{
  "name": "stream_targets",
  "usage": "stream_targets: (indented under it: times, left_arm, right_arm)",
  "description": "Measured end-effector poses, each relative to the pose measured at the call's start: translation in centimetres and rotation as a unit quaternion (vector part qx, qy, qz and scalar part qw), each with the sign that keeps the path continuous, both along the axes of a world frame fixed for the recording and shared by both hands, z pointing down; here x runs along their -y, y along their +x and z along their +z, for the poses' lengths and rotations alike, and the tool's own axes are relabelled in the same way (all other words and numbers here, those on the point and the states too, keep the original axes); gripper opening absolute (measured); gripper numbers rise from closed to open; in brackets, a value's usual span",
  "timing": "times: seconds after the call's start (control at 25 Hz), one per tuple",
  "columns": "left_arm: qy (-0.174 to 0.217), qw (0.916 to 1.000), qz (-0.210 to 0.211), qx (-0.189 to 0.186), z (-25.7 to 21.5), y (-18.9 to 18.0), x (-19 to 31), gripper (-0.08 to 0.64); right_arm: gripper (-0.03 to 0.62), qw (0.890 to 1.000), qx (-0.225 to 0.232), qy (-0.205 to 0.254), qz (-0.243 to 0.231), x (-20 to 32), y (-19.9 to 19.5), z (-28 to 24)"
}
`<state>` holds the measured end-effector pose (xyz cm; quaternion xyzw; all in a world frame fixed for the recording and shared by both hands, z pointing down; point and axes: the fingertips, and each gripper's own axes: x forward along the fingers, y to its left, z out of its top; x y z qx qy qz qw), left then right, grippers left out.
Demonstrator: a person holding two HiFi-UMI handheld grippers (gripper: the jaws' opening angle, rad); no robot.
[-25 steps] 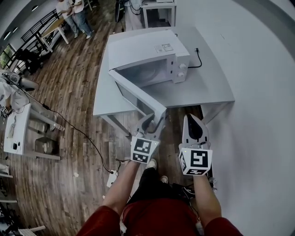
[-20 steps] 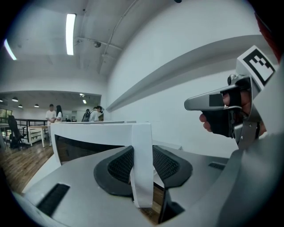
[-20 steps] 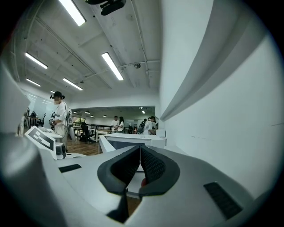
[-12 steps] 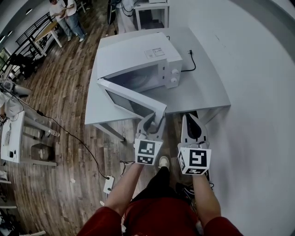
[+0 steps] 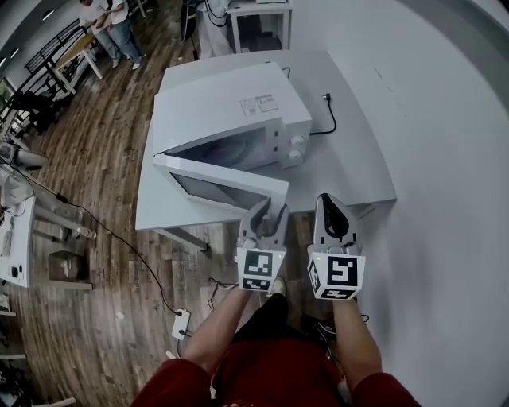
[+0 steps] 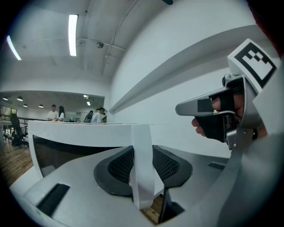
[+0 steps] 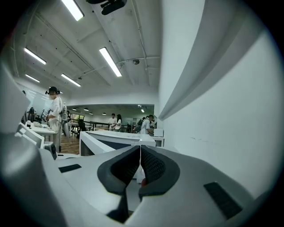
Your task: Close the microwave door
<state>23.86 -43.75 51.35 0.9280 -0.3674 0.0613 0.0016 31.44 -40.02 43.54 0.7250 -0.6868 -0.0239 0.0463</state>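
Note:
A white microwave (image 5: 231,107) stands on a white table (image 5: 358,159). Its door (image 5: 215,187) hangs partly open, hinged at the left, with the free edge toward me. My left gripper (image 5: 266,213) is shut on that free edge; in the left gripper view the white door edge (image 6: 143,168) sits pinched between the dark pads (image 6: 120,166). My right gripper (image 5: 332,208) hovers just right of the left one, level with the table's front edge, shut with nothing in it; its pads (image 7: 153,166) meet. The microwave door (image 7: 111,142) shows ahead in the right gripper view.
A black power cord (image 5: 330,111) runs across the table behind the microwave. A white wall (image 5: 445,159) closes in the right side. On the wooden floor lie a cable (image 5: 119,238) and a power strip (image 5: 180,324). People (image 5: 107,24) stand far back left.
The door has swung from wide open toward the microwave body, carried by my left gripper. Both grippers have moved forward toward the table together.

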Motion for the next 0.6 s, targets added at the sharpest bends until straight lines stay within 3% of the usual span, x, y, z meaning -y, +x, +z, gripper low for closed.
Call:
stream_targets:
  times: [0.6]
  left_arm:
    - [0.000,0.9978,-0.066,-0.004,-0.4,2.9,4.5,0.150]
  right_arm:
    - [0.028,0.999,0.002,-0.007,-0.034,7.6,3.2,0.6]
